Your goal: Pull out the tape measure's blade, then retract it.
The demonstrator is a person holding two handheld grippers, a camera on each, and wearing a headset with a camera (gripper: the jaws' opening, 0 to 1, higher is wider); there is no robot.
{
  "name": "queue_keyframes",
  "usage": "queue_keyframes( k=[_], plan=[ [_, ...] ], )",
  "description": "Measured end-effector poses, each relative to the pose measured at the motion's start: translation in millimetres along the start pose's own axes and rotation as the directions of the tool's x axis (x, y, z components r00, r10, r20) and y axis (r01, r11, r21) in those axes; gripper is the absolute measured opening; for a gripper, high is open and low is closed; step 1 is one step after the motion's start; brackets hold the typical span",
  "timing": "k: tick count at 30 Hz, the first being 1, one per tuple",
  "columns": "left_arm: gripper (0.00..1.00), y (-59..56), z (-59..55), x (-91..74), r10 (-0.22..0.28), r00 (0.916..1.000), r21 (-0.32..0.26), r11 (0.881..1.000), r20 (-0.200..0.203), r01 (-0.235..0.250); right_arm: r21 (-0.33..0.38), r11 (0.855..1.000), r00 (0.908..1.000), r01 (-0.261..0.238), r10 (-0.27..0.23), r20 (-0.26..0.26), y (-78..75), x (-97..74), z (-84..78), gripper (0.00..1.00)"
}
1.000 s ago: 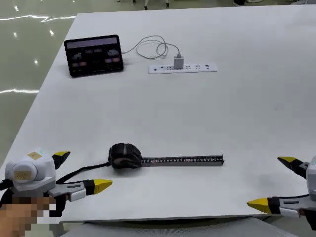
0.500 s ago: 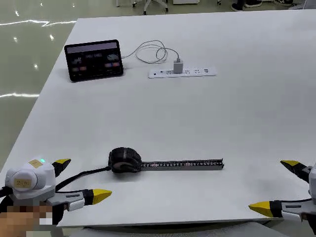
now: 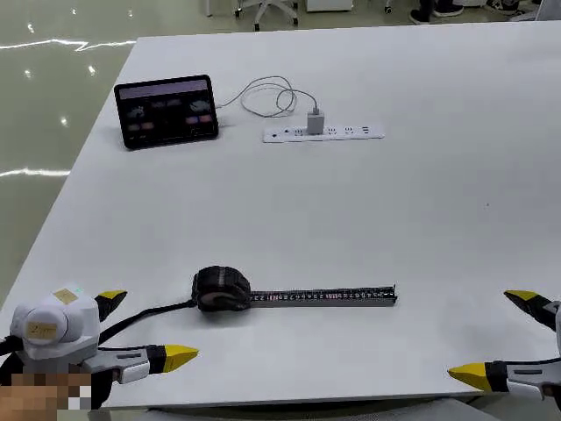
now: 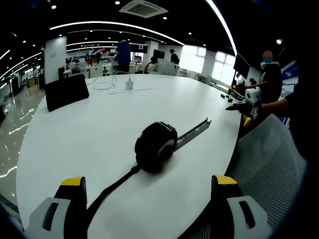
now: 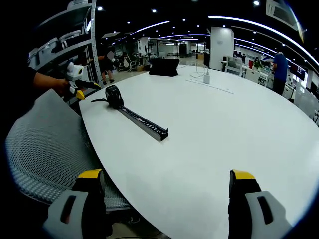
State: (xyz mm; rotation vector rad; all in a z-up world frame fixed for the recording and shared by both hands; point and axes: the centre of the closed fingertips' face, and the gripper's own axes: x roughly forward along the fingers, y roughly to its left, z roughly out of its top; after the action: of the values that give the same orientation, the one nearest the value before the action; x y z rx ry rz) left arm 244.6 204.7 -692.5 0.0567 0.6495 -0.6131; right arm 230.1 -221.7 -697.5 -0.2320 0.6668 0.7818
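Observation:
A black tape measure (image 3: 221,288) lies near the front edge of the white table (image 3: 351,202), its blade (image 3: 324,296) drawn out to the right and lying flat, its black strap (image 3: 145,313) trailing left. My left gripper (image 3: 147,326) stands open at the front left corner, short of the case (image 4: 156,146). At the front right edge my right gripper (image 3: 513,338) is open too, well to the right of the blade's tip (image 5: 161,133). Nothing lies between either pair of jaws.
At the back left a dark tablet (image 3: 166,109) stands propped. Beside it lies a white power strip (image 3: 324,132) with a charger and a looped cable (image 3: 267,88). A grey mesh chair back (image 5: 45,144) sits against the table's near edge.
The head camera has tilted, so the whole table has slid down the picture. Both grippers have dropped slightly toward the near edge. The tape measure and its blade lie as before.

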Motion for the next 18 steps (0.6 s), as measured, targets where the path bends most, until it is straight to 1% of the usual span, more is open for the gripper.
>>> queue_keyframes(
  k=[4,5,6,8,10,12,14,17,18],
  plan=[
    [1.0,-3.2,3.0,5.0,-0.002,1.0,-0.004,1.0,-0.001,0.002,-0.009,1.0,0.9998,-0.006,0.006,-0.019,0.7,1.4,0.0,0.98],
    [0.99,1.5,1.5,6.5,0.027,0.9995,0.029,0.999,-0.019,-0.026,-0.019,1.0,0.9998,-0.007,0.007,-0.021,0.3,2.1,1.3,0.98],
    [0.99,2.3,0.3,7.7,0.036,0.9989,0.037,0.999,-0.029,-0.035,-0.025,1.0,0.9997,-0.007,0.007,-0.024,-0.3,2.8,1.8,0.99],
    [1.0,-3.1,1.4,10.6,0.01,0.9998,-0.004,1.0,-0.02,-0.01,-0.037,0.999,0.9993,-0.014,0.013,-0.034,0.6,3.3,4.3,0.99],
    [1.0,-5.6,-0.3,13.1,0.012,0.9994,0.003,1.0,-0.031,-0.012,-0.054,0.998,0.9989,-0.015,0.013,-0.044,0.1,4.0,5.8,0.99],
    [1.0,-11.6,0.0,14.5,-0.006,0.9992,0.001,1.0,-0.039,0.006,-0.058,0.998,0.9987,-0.02,0.017,-0.048,-0.6,4.6,7.4,0.99],
    [1.0,-16.7,3.2,16.0,-0.007,0.9991,0.012,1.0,-0.042,0.007,-0.061,0.998,0.9986,-0.026,0.023,-0.048,-1.5,5.6,9.8,0.99],
    [1.0,-25.5,10.0,18.0,-0.027,0.9988,0.012,1.0,-0.041,0.028,-0.071,0.997,0.9985,-0.032,0.029,-0.047,-1.9,6.8,14.9,0.99],
    [1.0,-27.2,13.4,19.1,-0.025,0.999,0.025,0.999,-0.037,0.025,-0.078,0.996,0.9983,-0.036,0.032,-0.049,-1.9,7.6,16.8,0.99]
  ],
)
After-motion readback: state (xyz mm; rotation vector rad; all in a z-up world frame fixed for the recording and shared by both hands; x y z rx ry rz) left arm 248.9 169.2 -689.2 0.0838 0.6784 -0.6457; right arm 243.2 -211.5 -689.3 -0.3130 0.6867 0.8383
